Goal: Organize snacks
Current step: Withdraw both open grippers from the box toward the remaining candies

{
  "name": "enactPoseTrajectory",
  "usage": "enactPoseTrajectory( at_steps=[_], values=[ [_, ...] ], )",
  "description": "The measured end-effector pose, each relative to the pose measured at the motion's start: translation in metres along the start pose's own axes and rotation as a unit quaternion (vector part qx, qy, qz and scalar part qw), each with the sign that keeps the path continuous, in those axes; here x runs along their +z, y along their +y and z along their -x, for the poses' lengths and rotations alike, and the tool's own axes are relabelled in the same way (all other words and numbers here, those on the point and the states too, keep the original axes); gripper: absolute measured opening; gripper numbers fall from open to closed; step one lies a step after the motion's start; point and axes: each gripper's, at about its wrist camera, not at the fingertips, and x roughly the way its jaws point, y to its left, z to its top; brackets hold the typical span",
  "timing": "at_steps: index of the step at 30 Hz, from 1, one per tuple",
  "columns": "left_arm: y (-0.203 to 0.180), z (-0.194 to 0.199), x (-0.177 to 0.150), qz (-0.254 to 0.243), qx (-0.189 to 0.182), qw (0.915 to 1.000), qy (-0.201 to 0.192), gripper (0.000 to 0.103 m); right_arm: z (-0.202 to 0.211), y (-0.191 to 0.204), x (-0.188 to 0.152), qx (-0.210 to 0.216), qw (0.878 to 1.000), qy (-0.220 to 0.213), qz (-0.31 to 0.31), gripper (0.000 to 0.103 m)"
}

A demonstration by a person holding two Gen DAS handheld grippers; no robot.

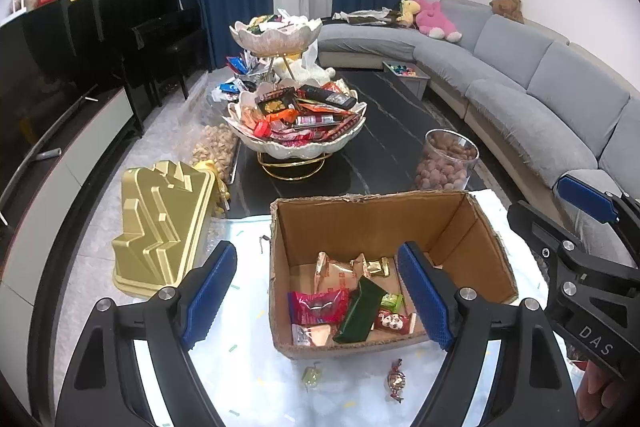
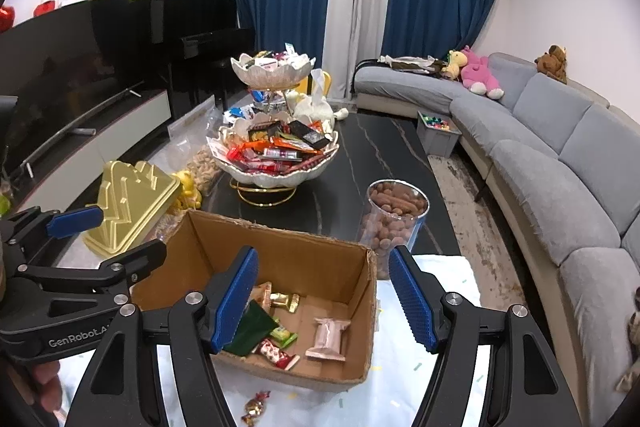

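Observation:
An open cardboard box (image 1: pixel 472 227) (image 2: pixel 280 239) stands on a white cloth and holds several wrapped snacks, among them a dark green pack (image 1: pixel 358 311) (image 2: pixel 252 331) and a pink pack (image 2: pixel 329 339). My left gripper (image 1: pixel 320 299) is open and empty, over the box's near side. My right gripper (image 2: pixel 324 299) is open and empty, above the box. Two loose candies lie on the cloth in front of the box: a red-gold one (image 1: pixel 396 381) (image 2: pixel 254 407) and a pale green one (image 1: pixel 311 375). A two-tier shell bowl stand (image 1: pixel 296 123) (image 2: pixel 272 147) full of snacks stands behind.
A gold lidded container (image 1: pixel 164 227) (image 2: pixel 132 203) sits left of the box. A clear jar of nuts (image 1: pixel 446 159) (image 2: pixel 394 219) stands behind it to the right. A grey sofa (image 1: pixel 520 75) curves along the right. A TV cabinet and piano line the left.

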Motion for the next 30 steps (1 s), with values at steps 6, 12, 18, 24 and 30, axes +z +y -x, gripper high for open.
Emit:
enactPoseTrajectory(
  at_steps=[6,12,18,24,30],
  values=[
    [0.001,0.018,-0.002,0.003,0.003,0.9999,-0.011,0.083,0.017,0.0,0.0,-0.001,1.0,-0.011,-0.003,0.068],
    [0.004,0.034,-0.007,0.006,0.006,0.9997,-0.021,0.083,0.032,0.004,0.0,-0.002,1.0,-0.024,-0.003,0.068],
    [0.006,0.049,-0.011,0.006,0.007,0.9994,-0.033,0.083,0.047,0.007,-0.003,-0.001,0.999,-0.035,-0.006,0.068],
    [0.004,0.062,-0.016,0.005,0.009,0.9991,-0.042,0.083,0.057,0.008,-0.009,-0.001,0.999,-0.039,-0.011,0.068],
    [0.004,0.069,-0.022,0.004,0.01,0.9988,-0.048,0.083,0.066,0.008,-0.014,-0.003,0.999,-0.043,-0.016,0.068]
  ],
)
